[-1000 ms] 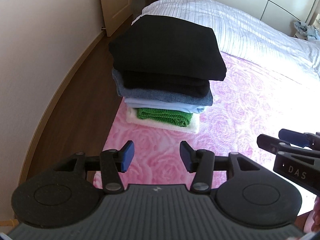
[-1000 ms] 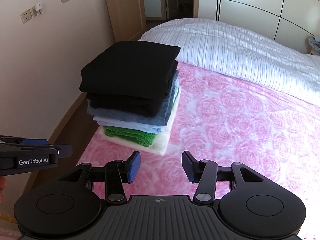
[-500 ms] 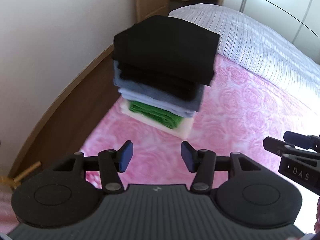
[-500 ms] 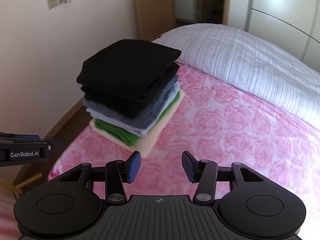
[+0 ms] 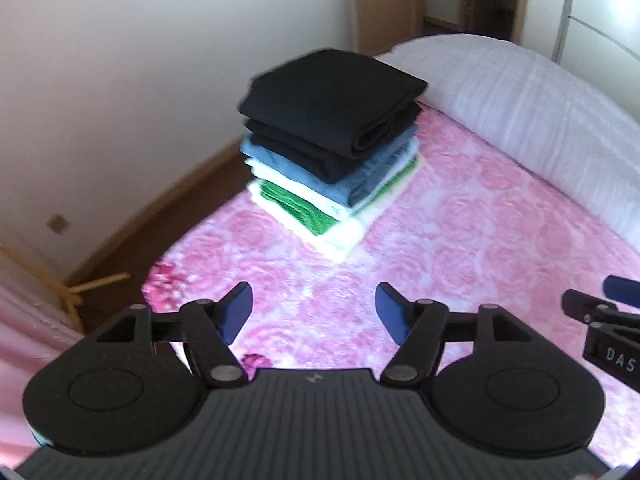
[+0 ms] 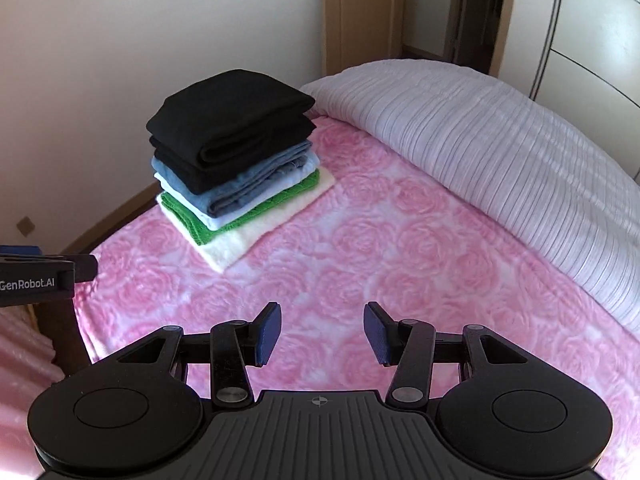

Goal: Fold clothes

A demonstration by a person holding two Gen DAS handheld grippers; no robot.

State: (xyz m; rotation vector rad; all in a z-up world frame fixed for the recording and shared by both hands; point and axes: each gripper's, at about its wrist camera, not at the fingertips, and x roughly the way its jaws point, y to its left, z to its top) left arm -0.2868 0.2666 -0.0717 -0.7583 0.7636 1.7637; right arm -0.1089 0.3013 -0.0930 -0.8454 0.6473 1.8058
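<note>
A stack of folded clothes (image 5: 332, 144) (image 6: 232, 148) stands on the pink rose-patterned bedspread (image 5: 460, 240) (image 6: 380, 248) near the bed's left corner: black on top, then blue, pale blue, green and cream. My left gripper (image 5: 314, 314) hovers over the bedspread well short of the stack; its jaws are opening and nothing is between them. My right gripper (image 6: 320, 330) is open and empty too, above bare bedspread to the right of the stack. Each gripper shows at the edge of the other's view.
A white striped duvet (image 6: 500, 152) lies rolled along the far right of the bed. A cream wall (image 6: 100, 80) and strip of wooden floor (image 5: 132, 252) run left of the bed. A door (image 6: 356, 16) and wardrobe fronts stand beyond. Pink fabric (image 6: 16, 360) lies at lower left.
Both grippers have swung sideways and rolled, so the stack now sits farther off and is seen from its corner. The left gripper's jaws have spread wider. The right jaws kept their width.
</note>
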